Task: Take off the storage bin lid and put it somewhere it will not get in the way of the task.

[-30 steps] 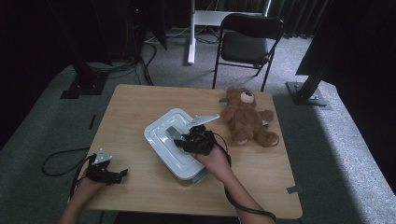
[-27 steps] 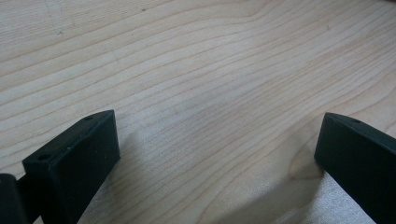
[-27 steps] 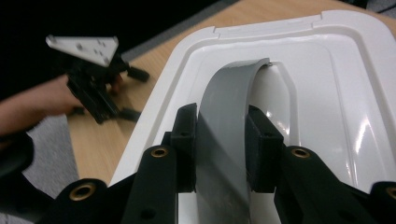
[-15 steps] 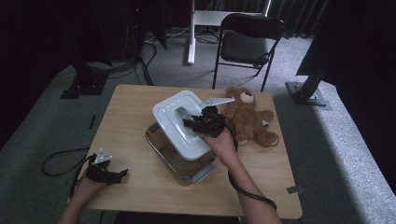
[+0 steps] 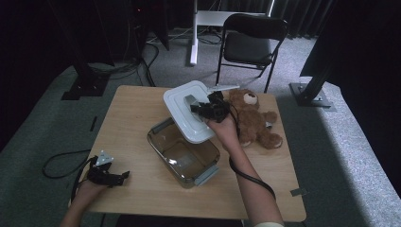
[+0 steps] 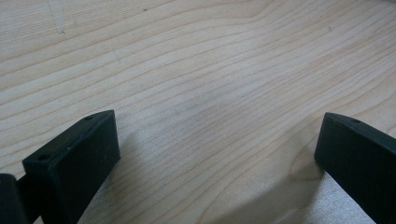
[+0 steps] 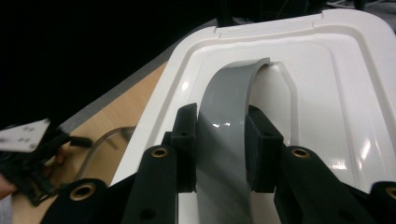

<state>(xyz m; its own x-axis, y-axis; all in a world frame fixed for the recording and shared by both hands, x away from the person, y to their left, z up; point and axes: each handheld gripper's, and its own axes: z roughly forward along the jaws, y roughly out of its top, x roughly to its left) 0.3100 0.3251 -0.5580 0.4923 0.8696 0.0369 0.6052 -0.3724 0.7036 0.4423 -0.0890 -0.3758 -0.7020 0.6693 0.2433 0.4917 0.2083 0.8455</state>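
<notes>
The right tongs (image 5: 201, 108) pinch the grey arched handle (image 7: 223, 121) of a white plastic lid (image 5: 187, 113), holding it tilted in the air above the far end of an open glass container (image 5: 182, 153) on the wooden table (image 5: 137, 113), with a brown teddy bear (image 5: 253, 118) lying just beside it to the right. In the right gripper view the two black pads press flat on either side of the handle strip, which looks thin and bendy, so the lid, light and fairly stiff, is likely to swing or twist about that narrow hold; the glossy plastic may also slip. The handle's middle, where it is gripped, seems the only sensible place to take it. The glass container beneath looks heavy and breakable and is best kept clear of knocks. The left tongs (image 5: 111, 176) rest at the table's near left corner, jaws set wide apart and holding nothing, bare wood between them.
</notes>
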